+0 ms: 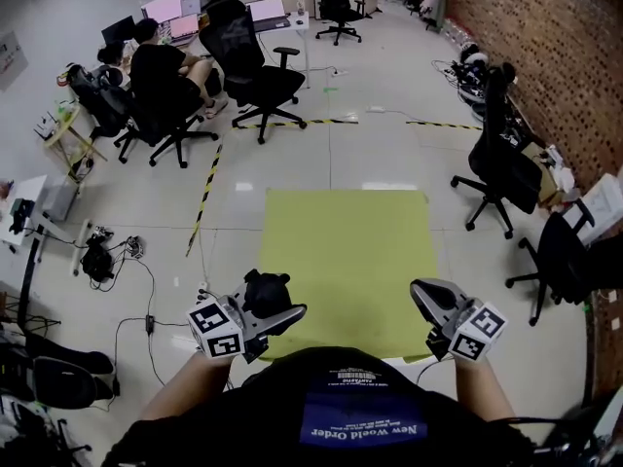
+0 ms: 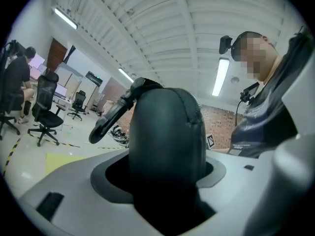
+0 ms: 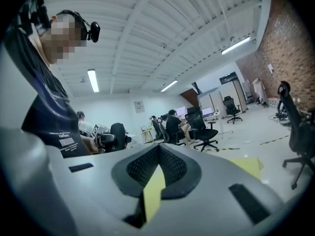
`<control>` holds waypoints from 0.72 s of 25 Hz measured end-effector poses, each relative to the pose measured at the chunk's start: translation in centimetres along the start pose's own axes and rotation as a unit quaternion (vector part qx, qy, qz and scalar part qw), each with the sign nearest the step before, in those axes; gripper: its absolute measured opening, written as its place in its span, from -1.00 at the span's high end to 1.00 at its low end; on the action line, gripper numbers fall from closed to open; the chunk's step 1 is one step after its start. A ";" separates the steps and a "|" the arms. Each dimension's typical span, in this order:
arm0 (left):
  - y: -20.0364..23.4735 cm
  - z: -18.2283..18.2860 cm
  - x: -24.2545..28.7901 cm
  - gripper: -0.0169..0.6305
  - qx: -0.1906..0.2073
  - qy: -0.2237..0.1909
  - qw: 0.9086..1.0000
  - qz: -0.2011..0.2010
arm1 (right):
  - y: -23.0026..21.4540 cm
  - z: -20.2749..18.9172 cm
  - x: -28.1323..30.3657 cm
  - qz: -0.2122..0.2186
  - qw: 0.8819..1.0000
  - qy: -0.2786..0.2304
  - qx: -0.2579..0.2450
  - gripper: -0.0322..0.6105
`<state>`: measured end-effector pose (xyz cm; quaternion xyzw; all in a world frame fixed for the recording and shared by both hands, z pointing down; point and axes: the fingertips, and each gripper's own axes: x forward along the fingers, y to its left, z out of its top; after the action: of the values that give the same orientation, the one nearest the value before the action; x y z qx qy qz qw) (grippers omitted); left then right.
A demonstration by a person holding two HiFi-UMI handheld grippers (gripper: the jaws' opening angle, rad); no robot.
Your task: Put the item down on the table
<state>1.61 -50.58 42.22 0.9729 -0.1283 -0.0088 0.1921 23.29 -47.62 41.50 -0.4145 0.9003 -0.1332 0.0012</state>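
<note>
A black padded item [image 1: 265, 288] with a curved band is clamped in my left gripper [image 1: 277, 311], held just over the near left corner of the yellow-green table [image 1: 346, 246]. In the left gripper view the black item [image 2: 170, 146] fills the space between the jaws and its band [image 2: 110, 117] sticks out to the left. My right gripper [image 1: 421, 296] hovers over the table's near right corner. In the right gripper view its jaws [image 3: 158, 154] stand together with nothing held, and only a thin sliver of the table shows between them.
Black office chairs stand beyond the table [image 1: 258, 66] and to its right [image 1: 501, 163], [image 1: 565, 256]. A person [image 1: 161, 71] sits at desks at the far left. Cables and a bag [image 1: 97, 261] lie on the floor to the left. A brick wall runs along the right.
</note>
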 end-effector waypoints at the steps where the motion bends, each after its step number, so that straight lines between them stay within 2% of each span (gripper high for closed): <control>1: 0.0 -0.1 1.2 -0.04 -0.004 0.002 1.000 0.008 | -1.1 0.3 0.0 0.011 1.000 0.002 0.001 0.94; 6: -0.1 -1.2 6.6 -0.04 -0.008 0.013 0.999 0.039 | -6.4 1.4 0.1 0.059 0.998 0.012 -0.022 0.94; 8: 0.0 -1.2 7.9 -0.04 -0.016 0.019 0.998 0.052 | -7.7 1.2 0.5 0.072 0.997 0.015 -0.018 0.94; 10: 0.5 -1.3 8.3 -0.04 -0.007 0.035 0.998 0.060 | -8.4 0.8 1.0 0.079 0.997 0.016 -0.008 0.94; 15: 4.1 -0.4 8.4 -0.04 0.028 0.062 0.996 0.052 | -9.5 0.6 3.6 0.066 0.998 0.021 -0.007 0.94; 18: 6.0 -0.6 8.4 -0.04 0.057 0.095 0.993 0.035 | -9.1 0.1 4.1 0.047 0.999 0.024 0.001 0.94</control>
<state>8.32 -57.86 45.31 0.9736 -0.1440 0.0973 0.1481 27.42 -56.31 44.07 -0.3683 0.9184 -0.1437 -0.0135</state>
